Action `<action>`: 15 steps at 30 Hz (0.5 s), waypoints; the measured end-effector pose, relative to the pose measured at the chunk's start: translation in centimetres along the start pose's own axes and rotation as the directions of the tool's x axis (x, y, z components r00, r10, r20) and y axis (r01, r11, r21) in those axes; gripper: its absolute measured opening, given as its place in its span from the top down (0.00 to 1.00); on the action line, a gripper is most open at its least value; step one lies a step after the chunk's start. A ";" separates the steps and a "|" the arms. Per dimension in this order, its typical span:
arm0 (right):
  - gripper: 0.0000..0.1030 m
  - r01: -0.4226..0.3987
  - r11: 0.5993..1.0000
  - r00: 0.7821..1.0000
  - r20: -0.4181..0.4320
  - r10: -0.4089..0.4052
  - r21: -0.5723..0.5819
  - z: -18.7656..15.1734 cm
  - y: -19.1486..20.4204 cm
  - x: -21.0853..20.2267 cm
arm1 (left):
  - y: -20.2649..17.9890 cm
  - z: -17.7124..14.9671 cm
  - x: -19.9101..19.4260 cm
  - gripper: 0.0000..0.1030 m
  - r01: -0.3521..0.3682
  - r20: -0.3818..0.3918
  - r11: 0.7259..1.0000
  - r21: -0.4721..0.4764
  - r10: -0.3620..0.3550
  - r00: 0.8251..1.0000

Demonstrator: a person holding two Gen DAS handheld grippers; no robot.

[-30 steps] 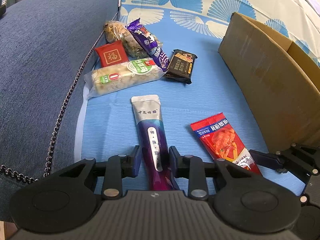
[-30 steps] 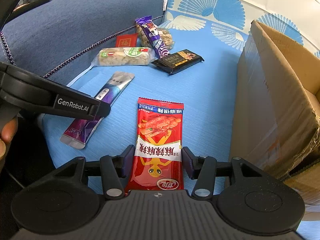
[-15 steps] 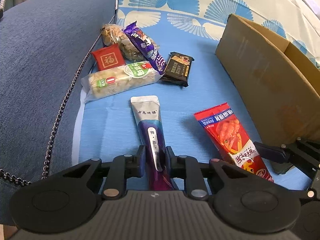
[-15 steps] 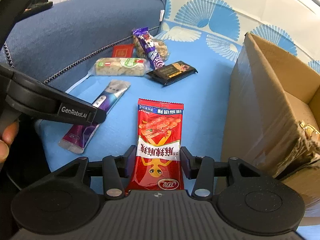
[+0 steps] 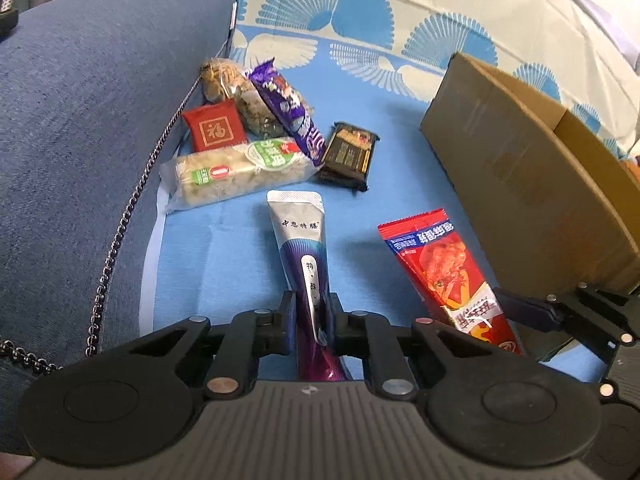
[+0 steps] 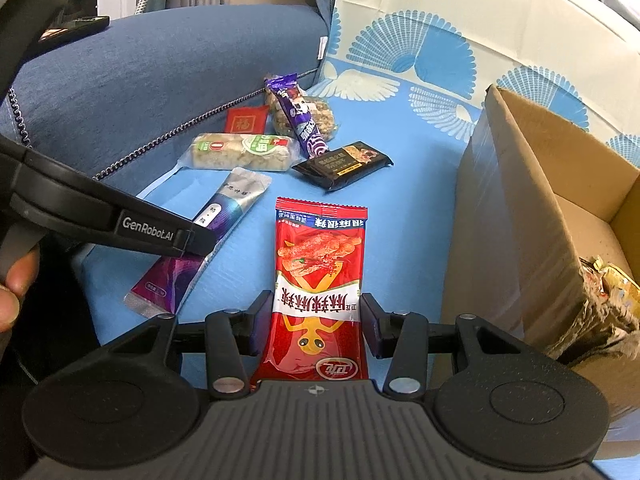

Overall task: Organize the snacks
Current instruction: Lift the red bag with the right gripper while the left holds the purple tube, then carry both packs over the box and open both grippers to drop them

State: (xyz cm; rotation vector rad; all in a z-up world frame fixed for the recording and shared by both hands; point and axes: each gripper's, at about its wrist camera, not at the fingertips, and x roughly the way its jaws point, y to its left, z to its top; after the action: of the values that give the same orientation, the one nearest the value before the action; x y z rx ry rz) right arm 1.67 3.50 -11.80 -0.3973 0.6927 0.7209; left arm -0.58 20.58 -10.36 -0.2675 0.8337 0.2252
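My left gripper is shut on the lower part of a silver and purple sachet, which stands tilted up off the blue cloth; it also shows in the right wrist view. My right gripper is shut on a red snack packet, lifted off the cloth, also seen in the left wrist view. An open cardboard box stands to the right, with a crumpled wrapper inside.
Several snacks lie in a pile further back: a clear nougat pack, a red square packet, a purple bar, a black bar and a clear nut bag. A blue sofa arm rises on the left.
Both grippers have closed on their packets and lifted them. The sachet's end and the red packet now hang above the cloth, and both cameras have risen and pulled back a little.
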 end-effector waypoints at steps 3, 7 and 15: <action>0.54 0.003 1.000 1.000 0.010 -0.003 0.010 0.2 0.0 -0.1 | 0.6 0.1 -0.8 0.85 0.048 0.044 0.998 -0.032 -0.046 0.998; 0.54 0.006 0.999 1.000 0.028 -0.007 0.036 0.6 -0.3 -0.5 | 1.4 0.2 -1.9 0.85 0.105 0.104 0.991 -0.079 -0.097 0.990; 0.54 0.008 0.997 0.994 0.107 -0.015 0.072 3.0 -0.7 -2.2 | 2.1 0.5 -2.9 0.85 0.112 0.168 0.986 -0.126 -0.090 0.982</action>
State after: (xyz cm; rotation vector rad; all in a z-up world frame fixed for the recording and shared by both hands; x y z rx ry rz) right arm 2.23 3.67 -8.02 -0.2945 0.6123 0.6993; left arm -2.76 22.45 -8.17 -0.4129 0.6432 0.2052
